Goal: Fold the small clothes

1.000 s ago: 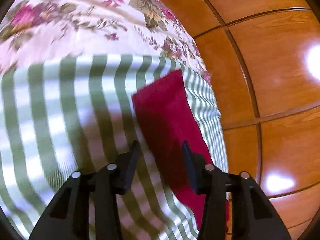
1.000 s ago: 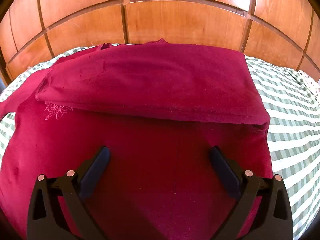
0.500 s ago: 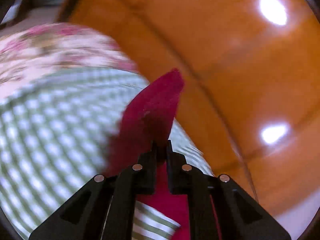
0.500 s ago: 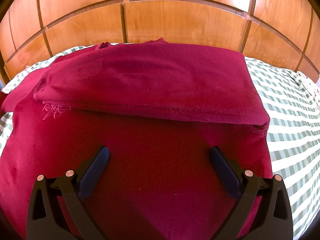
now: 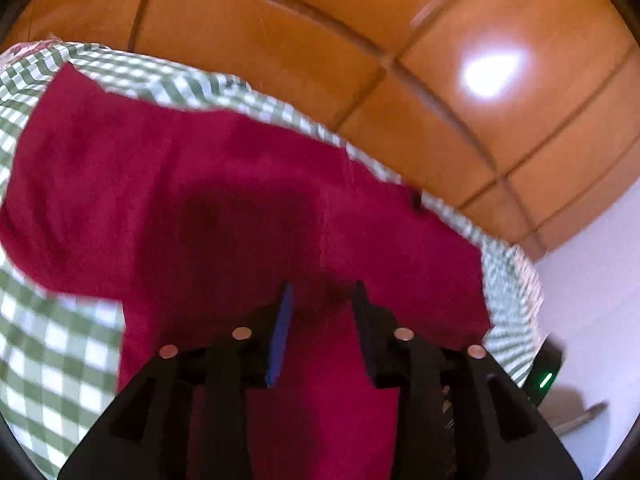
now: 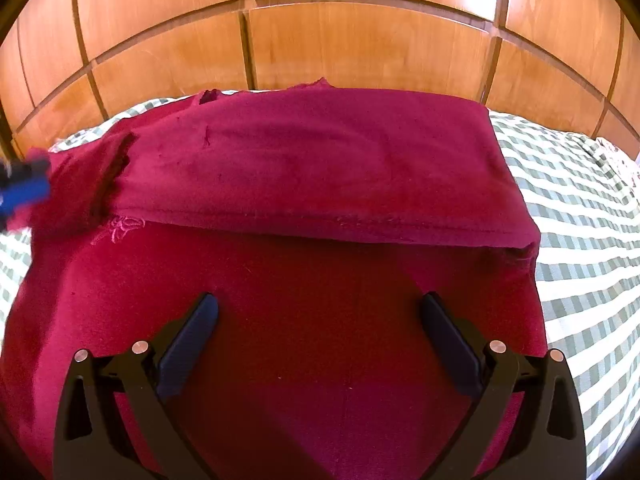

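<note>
- A green and white checked sheet (image 6: 580,208) covers the bed, its stripes running to the right edge.
- A floral cloth (image 6: 624,164) in pink and white shows at the bed's far right corner.
- Glossy orange-brown wooden panels (image 6: 360,44) with dark grooves rise behind the bed.
- A pale wall (image 5: 600,280) adjoins the panels.
</note>
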### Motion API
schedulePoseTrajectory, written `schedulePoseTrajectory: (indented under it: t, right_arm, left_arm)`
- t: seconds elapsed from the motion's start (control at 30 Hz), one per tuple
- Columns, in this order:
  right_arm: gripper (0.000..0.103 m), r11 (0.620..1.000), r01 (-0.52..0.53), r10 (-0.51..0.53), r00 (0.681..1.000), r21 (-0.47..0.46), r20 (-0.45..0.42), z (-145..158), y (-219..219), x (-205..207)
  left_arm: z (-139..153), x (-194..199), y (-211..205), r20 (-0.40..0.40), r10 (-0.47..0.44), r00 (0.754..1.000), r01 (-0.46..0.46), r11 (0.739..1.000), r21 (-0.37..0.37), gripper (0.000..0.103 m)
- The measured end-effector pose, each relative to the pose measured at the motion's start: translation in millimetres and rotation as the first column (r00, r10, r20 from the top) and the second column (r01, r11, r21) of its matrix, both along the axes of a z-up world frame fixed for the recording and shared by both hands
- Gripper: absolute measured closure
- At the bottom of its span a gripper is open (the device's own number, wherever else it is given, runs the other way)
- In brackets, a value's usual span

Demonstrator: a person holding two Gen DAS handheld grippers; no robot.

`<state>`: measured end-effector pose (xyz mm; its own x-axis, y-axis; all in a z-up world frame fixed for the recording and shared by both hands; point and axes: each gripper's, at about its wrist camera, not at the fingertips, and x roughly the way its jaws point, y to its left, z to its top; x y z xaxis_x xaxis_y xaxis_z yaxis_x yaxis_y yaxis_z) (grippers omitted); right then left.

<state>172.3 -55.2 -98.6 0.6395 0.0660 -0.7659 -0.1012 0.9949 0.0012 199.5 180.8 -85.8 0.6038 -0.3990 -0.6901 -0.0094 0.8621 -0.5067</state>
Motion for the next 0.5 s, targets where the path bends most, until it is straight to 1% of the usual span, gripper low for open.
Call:
schedulePoseTrajectory:
  t: [0.03, 0.1, 0.13, 0.17, 0.2, 0.23, 0.3, 0.4, 0.47, 0.5]
  right_arm:
    - [0.004, 1.0, 0.0, 0.0, 1.0, 0.003, -0.001, 0.3, -0.4, 0.2]
    - [0.004, 1.0, -0.002, 0.002, 1.0, 0.006, -0.013, 3.2, -0.4, 1.7]
    - [0.007, 1.0, -0.005, 0.006, 1.0, 0.014, -0.019, 7.0, 0.4, 2.7]
    - [0.019, 0.999, -0.016, 0.017, 1.0, 0.036, -0.019, 10.9, 1.3, 3.3]
    - [0.028, 0.996, -0.039, 0.041, 0.999, 0.077, -0.022, 16.4, 4.5, 4.2]
    - [0.032, 0.986, -0.086, 0.091, 0.995, 0.145, -0.035, 22.7, 12.1, 6.9]
    - [0.045, 0.961, -0.161, 0.177, 0.983, 0.226, -0.05, 29.9, 31.3, 12.8]
    - [0.052, 0.929, -0.257, 0.281, 0.958, 0.266, -0.057, 36.5, 72.6, 26.1]
    - [0.052, 0.92, -0.294, 0.319, 0.946, 0.261, -0.061, 38.5, 101.7, 39.0]
    - [0.055, 0.918, -0.301, 0.327, 0.943, 0.257, -0.062, 37.9, 112.3, 43.0]
  left_arm:
    - [-3.7, -10.8, -2.5, 0.004, -0.011, 1.0, 0.011, 1.0, 0.029, 0.07]
    - [-8.8, -26.4, 0.2, 0.015, -0.022, 1.0, 0.021, 0.998, 0.06, 0.069]
    - [-11.2, -31.7, -1.8, 0.02, -0.024, 1.0, 0.022, 0.997, 0.08, 0.069]
    - [-14.2, -43.8, 0.6, 0.03, -0.022, 0.999, 0.019, 0.993, 0.116, 0.069]
    - [-20.1, -44.3, -4.1, 0.031, -0.021, 0.999, 0.016, 0.991, 0.133, 0.069]
    - [-25.0, -52.6, -1.6, 0.026, -0.018, 0.999, 0.014, 0.988, 0.152, 0.069]
    - [-31.1, -58.8, 2.3, 0.018, -0.003, 1.0, 0.0, 0.986, 0.167, 0.069]
    - [-38.7, -66.6, 8.2, 0.025, 0.007, 1.0, -0.012, 0.986, 0.168, 0.069]
    - [-40.6, -65.9, 10.0, 0.034, 0.007, 0.999, -0.012, 0.986, 0.164, 0.069]
    - [-43.5, -66.7, 10.2, 0.037, 0.003, 0.999, -0.009, 0.986, 0.165, 0.069]
